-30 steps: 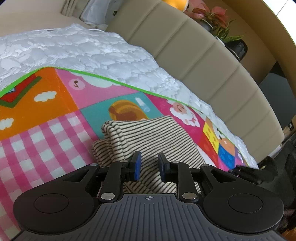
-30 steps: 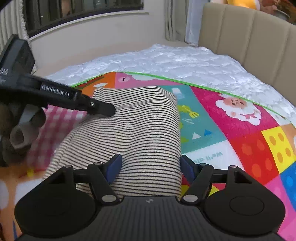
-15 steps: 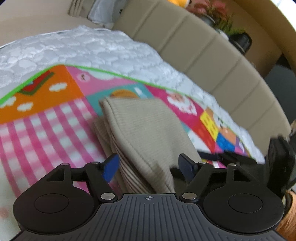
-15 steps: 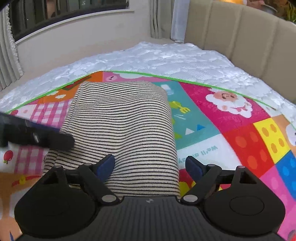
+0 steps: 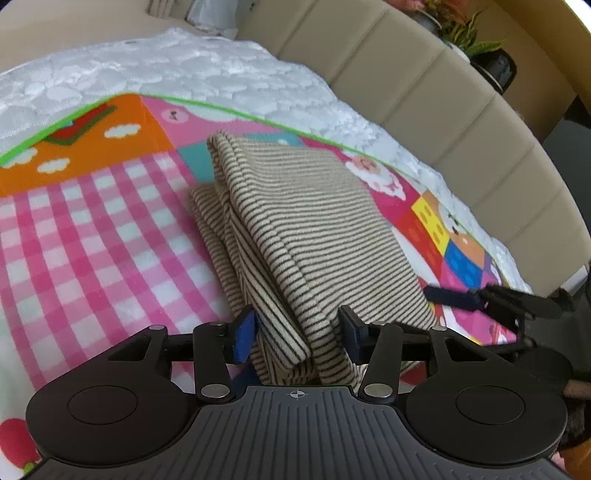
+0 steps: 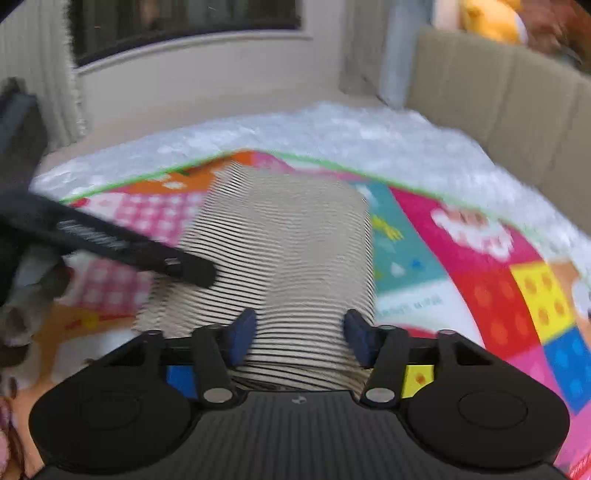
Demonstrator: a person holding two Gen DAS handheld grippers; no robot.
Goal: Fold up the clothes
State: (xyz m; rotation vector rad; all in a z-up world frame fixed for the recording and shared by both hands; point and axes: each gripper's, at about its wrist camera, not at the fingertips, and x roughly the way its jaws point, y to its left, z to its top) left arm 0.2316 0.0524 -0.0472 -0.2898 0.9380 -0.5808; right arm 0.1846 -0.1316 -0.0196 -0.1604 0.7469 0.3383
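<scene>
A folded beige garment with black stripes (image 5: 306,225) lies on a colourful play mat (image 5: 92,229); it also shows in the right wrist view (image 6: 288,251). My left gripper (image 5: 298,334) is part open, its blue pads either side of the garment's near folded edge. My right gripper (image 6: 299,336) is part open around the garment's near end from the other side. One finger of the right gripper (image 5: 480,299) shows at the right of the left wrist view, and a left finger (image 6: 122,251) crosses the right wrist view.
The mat lies on a white quilted mattress (image 5: 207,70). A beige padded headboard (image 5: 443,110) runs along the far right, with a potted plant (image 5: 465,33) behind it. A window and wall (image 6: 184,55) stand beyond the bed.
Both grippers have narrowed from wide open to part open around the garment's near edges. The left gripper has moved closer to the garment; the right wrist view is blurred by motion.
</scene>
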